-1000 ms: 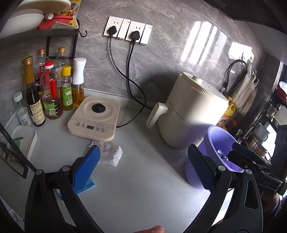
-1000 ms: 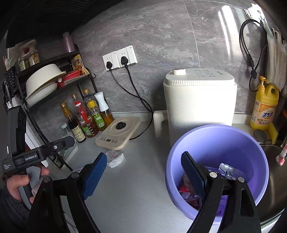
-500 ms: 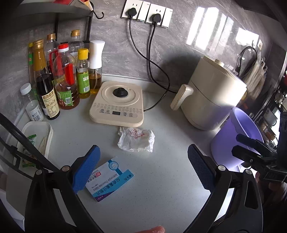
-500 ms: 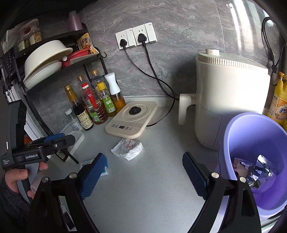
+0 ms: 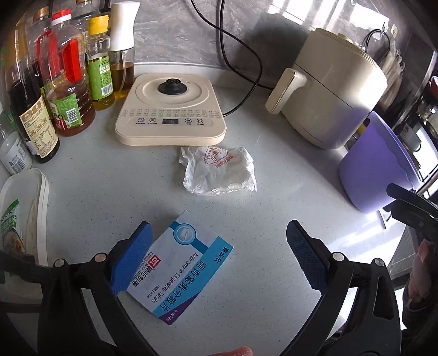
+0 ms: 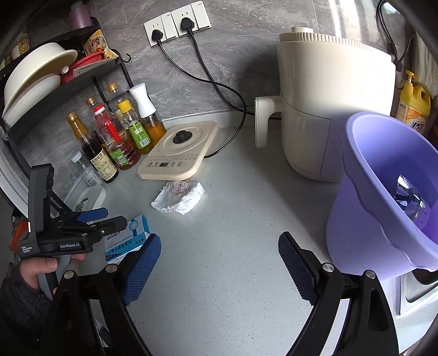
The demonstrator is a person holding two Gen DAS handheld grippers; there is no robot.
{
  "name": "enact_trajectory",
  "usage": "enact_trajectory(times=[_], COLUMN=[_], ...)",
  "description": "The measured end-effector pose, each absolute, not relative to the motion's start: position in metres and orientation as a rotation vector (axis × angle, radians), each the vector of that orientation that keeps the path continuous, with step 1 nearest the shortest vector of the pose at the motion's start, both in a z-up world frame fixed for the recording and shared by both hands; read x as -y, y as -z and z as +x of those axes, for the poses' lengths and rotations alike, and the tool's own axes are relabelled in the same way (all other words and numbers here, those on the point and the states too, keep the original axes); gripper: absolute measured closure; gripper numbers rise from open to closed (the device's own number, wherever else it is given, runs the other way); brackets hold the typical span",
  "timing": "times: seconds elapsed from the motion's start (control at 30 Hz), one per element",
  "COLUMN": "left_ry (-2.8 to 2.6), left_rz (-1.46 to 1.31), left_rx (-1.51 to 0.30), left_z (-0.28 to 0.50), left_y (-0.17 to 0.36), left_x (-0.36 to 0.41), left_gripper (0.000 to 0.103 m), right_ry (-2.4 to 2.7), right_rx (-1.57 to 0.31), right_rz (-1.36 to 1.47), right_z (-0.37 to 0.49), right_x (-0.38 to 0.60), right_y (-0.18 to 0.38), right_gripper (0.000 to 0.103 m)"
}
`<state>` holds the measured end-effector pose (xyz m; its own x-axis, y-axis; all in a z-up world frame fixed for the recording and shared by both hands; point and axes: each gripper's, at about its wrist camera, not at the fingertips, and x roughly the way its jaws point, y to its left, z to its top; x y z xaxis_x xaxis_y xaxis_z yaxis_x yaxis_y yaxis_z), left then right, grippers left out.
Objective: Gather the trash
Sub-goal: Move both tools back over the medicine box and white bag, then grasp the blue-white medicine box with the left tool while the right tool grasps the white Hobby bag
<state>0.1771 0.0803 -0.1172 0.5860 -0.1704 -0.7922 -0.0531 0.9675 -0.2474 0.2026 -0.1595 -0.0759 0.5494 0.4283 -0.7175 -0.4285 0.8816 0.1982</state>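
Observation:
A blue and white tablet box (image 5: 180, 271) (image 6: 128, 241) lies flat on the speckled counter. My left gripper (image 5: 219, 254) (image 6: 95, 217) hangs open just above it, the left pad over the box's edge, not pressing. A crumpled white wrapper (image 5: 219, 171) (image 6: 179, 197) lies beyond, in front of the cream kettle base (image 5: 169, 106) (image 6: 178, 154). The purple bucket (image 5: 377, 169) (image 6: 383, 197) stands at the right with foil trash inside. My right gripper (image 6: 216, 263) is open over bare counter beside the bucket, holding nothing.
Oil and sauce bottles (image 5: 63, 82) (image 6: 109, 137) line the back left. A cream air fryer (image 5: 336, 85) (image 6: 331, 104) stands behind the bucket, cords running to wall sockets (image 6: 178, 24). A white tray (image 5: 24, 208) sits at the left; a dish rack (image 6: 41, 79) hangs above.
The left gripper has sunk toward the counter and tipped down, bringing the tablet box between its fingers. The right gripper has swung left, away from over the bucket.

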Motion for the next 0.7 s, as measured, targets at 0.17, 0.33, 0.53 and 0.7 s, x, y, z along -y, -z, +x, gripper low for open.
enact_trajectory(times=[0.17, 0.33, 0.53, 0.7], left_ry=[0.086, 0.080, 0.016, -0.053], left_rz=[-0.236, -0.128, -0.065, -0.082], left_rx=[-1.003, -1.005, -1.028, -1.075], left_z=[0.185, 0.184, 0.180, 0.176], left_y=[0.144, 0.151, 0.155, 0.163], left_x=[-0.082, -0.071, -0.066, -0.072], left_gripper=[0.006, 0.006, 0.006, 0.006], right_ry=[-0.463, -0.435, -0.462, -0.517], right_rx=[-0.846, -0.859, -0.851, -0.836], right_rz=[-0.005, -0.001, -0.010, -0.017], right_z=[0.197, 0.195, 0.199, 0.209], right_x=[0.155, 0.155, 0.152, 0.147], right_y=[0.075, 0.077, 0.075, 0.070], right_gripper=[0.017, 0.017, 0.017, 0.017])
